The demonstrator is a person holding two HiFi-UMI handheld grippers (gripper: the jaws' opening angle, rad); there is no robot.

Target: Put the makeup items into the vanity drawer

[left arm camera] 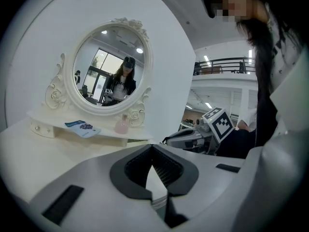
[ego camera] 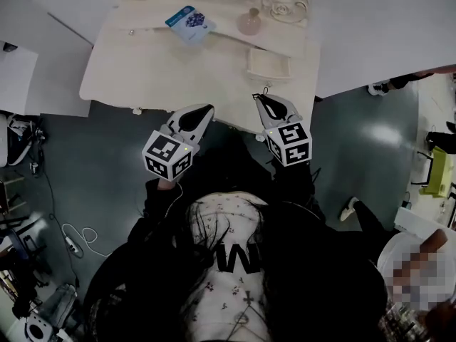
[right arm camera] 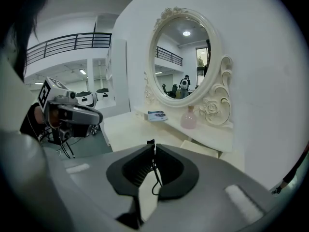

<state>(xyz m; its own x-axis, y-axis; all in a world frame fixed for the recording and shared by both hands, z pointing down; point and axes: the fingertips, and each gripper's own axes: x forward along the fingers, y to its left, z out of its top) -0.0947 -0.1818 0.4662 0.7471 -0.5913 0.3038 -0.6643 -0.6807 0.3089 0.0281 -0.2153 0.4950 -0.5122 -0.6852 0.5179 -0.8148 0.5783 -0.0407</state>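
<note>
The left gripper (left arm camera: 152, 146) is found clenched, its jaws meeting at the tips with nothing held between them. The right gripper (right arm camera: 152, 143) is likewise found with jaws closed tip to tip; a thin dark cord (right arm camera: 155, 170) is seen hanging in the hollow just behind those tips, and it cannot be told whether it is pinched. Both grippers are held side by side, a little apart, at the near front edge of the cream vanity table (ego camera: 142, 70), the tips pointed toward it. Just ahead of the right gripper a shallow cream tray (ego camera: 269, 64) is noted on the tabletop. Farther ahead, on the raised shelf (right arm camera: 212, 129) at the foot of the oval mirror (right arm camera: 183, 57), the makeup items are recorded: a pink bottle (ego camera: 249, 22) standing upright, straight beyond the right gripper, and a blue packet (ego camera: 190, 21) lying flat, beyond the left gripper. The two items are set apart from each other. A small knob (ego camera: 137, 110) is observed at the table's front edge, outboard of the left gripper.
</note>
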